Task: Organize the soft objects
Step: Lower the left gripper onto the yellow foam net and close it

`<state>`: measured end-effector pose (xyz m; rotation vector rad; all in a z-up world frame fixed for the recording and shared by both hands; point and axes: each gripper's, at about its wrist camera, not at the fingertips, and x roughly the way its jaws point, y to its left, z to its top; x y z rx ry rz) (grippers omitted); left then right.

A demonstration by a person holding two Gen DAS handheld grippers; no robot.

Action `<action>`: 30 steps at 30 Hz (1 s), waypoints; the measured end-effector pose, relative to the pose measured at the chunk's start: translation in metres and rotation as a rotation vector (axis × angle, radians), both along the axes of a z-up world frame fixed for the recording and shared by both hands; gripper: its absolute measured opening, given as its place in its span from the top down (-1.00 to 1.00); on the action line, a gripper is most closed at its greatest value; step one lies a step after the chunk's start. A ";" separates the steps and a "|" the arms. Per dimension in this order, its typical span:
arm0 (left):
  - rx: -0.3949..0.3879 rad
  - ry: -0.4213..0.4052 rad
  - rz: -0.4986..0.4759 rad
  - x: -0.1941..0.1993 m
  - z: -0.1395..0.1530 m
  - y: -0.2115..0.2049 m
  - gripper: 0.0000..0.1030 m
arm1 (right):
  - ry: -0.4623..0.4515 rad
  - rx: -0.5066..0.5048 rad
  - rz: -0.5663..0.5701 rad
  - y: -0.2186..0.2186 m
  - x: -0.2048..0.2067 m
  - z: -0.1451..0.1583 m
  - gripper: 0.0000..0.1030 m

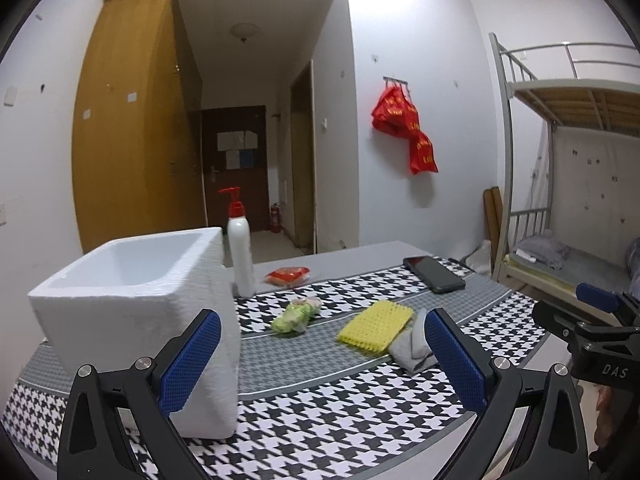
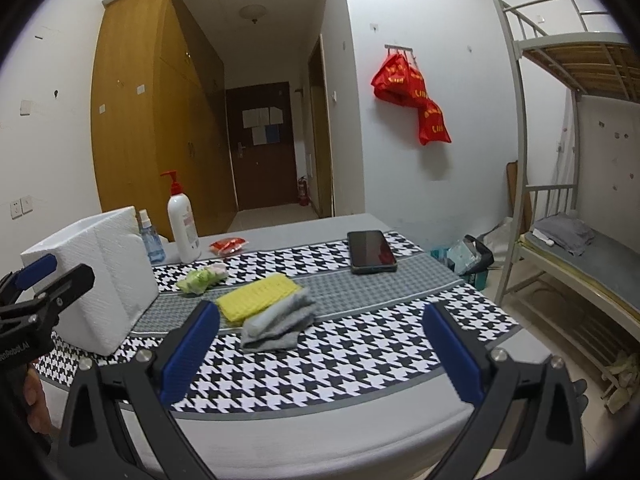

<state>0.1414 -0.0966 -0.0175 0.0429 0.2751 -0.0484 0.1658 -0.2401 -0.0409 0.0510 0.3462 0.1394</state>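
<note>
A white foam box (image 1: 132,316) (image 2: 96,276) stands open-topped at the table's left. On the houndstooth cloth lie a green and pink soft bundle (image 1: 296,314) (image 2: 202,276), a yellow sponge (image 1: 376,326) (image 2: 258,294) and a folded grey cloth (image 1: 412,344) (image 2: 280,320) touching the sponge. My left gripper (image 1: 324,360) is open, its left finger in front of the box. My right gripper (image 2: 320,352) is open above the near table edge, with nothing between its fingers; it shows at the right of the left wrist view (image 1: 592,320).
A white pump bottle (image 1: 240,252) (image 2: 182,224) with a red top, a small blue spray bottle (image 2: 150,240) and a red packet (image 1: 288,274) (image 2: 228,245) sit behind. A black phone (image 1: 434,274) (image 2: 370,250) lies at the back right. A bunk bed (image 2: 580,208) stands to the right.
</note>
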 end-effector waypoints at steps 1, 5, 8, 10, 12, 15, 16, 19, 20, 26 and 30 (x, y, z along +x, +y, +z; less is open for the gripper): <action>0.007 0.003 -0.002 0.002 -0.002 -0.002 -0.98 | 0.004 0.000 -0.002 -0.002 0.003 -0.001 -0.99; 0.021 0.020 -0.010 0.012 -0.005 -0.009 -0.98 | 0.028 0.001 -0.004 -0.008 0.014 -0.005 -0.99; 0.014 0.018 -0.011 0.019 -0.004 -0.011 -0.98 | 0.043 -0.009 0.000 -0.010 0.020 -0.007 -0.99; 0.024 0.020 -0.025 0.023 -0.003 -0.015 -0.98 | 0.048 -0.019 0.002 -0.011 0.023 -0.008 -0.99; 0.029 0.022 -0.037 0.029 -0.002 -0.019 -0.98 | 0.049 -0.022 0.004 -0.013 0.026 -0.008 -0.99; 0.033 0.020 -0.046 0.038 -0.001 -0.024 -0.98 | 0.050 -0.021 0.006 -0.017 0.032 -0.008 -0.99; 0.036 0.024 -0.047 0.042 -0.001 -0.026 -0.98 | 0.052 -0.021 0.005 -0.018 0.033 -0.009 -0.99; 0.050 0.048 -0.047 0.054 -0.003 -0.029 -0.98 | 0.066 -0.018 0.005 -0.020 0.042 -0.013 -0.99; 0.058 0.061 -0.051 0.060 -0.005 -0.031 -0.98 | 0.074 -0.017 0.009 -0.019 0.045 -0.015 -0.99; 0.062 0.131 -0.066 0.090 -0.013 -0.034 -0.98 | 0.111 -0.015 0.033 -0.018 0.066 -0.023 -0.99; 0.056 0.170 -0.062 0.109 -0.021 -0.034 -0.98 | 0.139 -0.016 0.048 -0.017 0.075 -0.027 -0.99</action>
